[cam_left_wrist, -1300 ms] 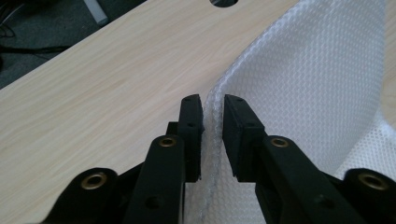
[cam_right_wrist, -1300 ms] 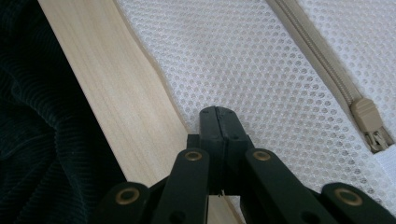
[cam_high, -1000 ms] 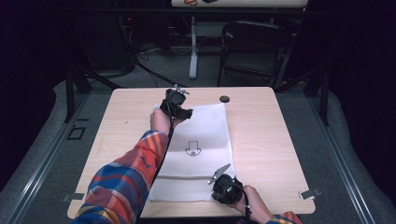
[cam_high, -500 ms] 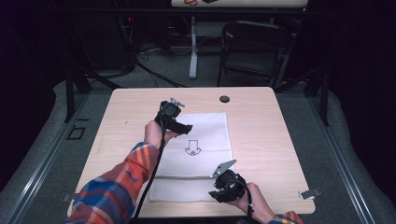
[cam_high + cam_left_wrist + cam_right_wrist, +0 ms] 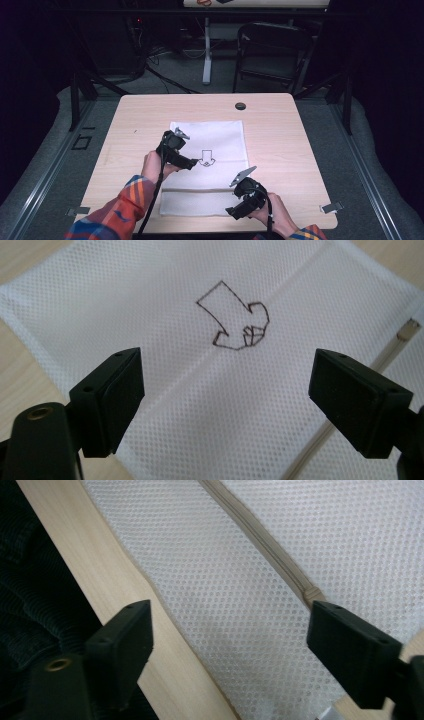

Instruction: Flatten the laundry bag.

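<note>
A white mesh bag (image 5: 220, 137) lies flat on the wooden table (image 5: 300, 150), with a black arrow (image 5: 205, 157) drawn at its middle and a beige zipper (image 5: 200, 190) across its near part. My left gripper (image 5: 192, 162) hovers just left of the arrow, open. In the left gripper view its jaws (image 5: 225, 390) have just been opening, with only the mesh (image 5: 175, 415) and the arrow (image 5: 232, 315) below. My right gripper (image 5: 232, 212) sits at the bag's near right corner, open. Its jaws (image 5: 230, 645) have just been opening above the mesh (image 5: 225, 605) and zipper (image 5: 260, 535), gripping nothing.
A small black round cap (image 5: 240, 106) lies near the table's far edge. A dark chair (image 5: 270, 50) stands beyond the table. Metal clips (image 5: 332, 207) sit at the near corners. The table's near edge (image 5: 100, 580) runs just beside the right gripper.
The left gripper has come from the bag's far edge toward me to the arrow and opened. The right gripper has opened and let go of the near corner. The bag now lies flat.
</note>
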`<state>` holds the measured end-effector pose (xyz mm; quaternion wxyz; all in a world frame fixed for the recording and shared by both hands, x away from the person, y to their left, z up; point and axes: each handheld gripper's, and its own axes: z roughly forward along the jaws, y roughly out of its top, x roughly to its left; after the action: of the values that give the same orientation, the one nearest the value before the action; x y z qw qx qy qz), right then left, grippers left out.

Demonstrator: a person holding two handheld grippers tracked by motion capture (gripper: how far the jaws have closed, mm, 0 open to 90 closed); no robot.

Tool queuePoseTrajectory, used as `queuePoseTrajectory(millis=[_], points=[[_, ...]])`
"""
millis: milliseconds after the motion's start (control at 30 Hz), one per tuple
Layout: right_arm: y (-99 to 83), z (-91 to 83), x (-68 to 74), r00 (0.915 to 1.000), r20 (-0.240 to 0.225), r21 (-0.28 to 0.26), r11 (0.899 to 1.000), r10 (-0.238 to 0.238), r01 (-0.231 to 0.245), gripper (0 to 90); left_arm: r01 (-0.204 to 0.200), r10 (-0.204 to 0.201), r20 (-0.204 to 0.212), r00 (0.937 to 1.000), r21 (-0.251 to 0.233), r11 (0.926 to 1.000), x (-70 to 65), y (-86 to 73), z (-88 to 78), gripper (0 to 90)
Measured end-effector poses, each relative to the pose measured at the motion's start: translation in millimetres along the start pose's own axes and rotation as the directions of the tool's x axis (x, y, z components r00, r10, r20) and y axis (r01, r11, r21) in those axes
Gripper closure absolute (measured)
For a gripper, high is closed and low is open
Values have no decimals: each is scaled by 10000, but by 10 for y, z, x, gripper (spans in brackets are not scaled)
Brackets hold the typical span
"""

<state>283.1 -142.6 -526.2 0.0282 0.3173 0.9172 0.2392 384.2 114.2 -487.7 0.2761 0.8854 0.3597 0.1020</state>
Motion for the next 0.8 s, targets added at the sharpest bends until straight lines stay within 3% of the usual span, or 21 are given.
queuePoseTrajectory(millis=[200, 300, 467, 800], points=[[-36, -11, -58, 9997, -197, 149, 9997, 173, -170, 56, 115, -113, 470, 9988, -42, 9999, -87, -180, -3, 136], [-55, -25, -97, 9996, -53, 222, 9994, 282, -281, 14, -117, 103, 638, 9979, 219, 9997, -147, -219, 1, 120], [-96, -42, -174, 9980, 257, 201, 9981, 575, -580, 0, -275, 252, 915, 9955, 241, 9993, -224, -244, 5, 114], [-138, -45, -290, 9969, 153, 272, 9966, 773, -777, 0, -426, 373, 1069, 9936, 481, 9979, -307, -265, 60, 102]])
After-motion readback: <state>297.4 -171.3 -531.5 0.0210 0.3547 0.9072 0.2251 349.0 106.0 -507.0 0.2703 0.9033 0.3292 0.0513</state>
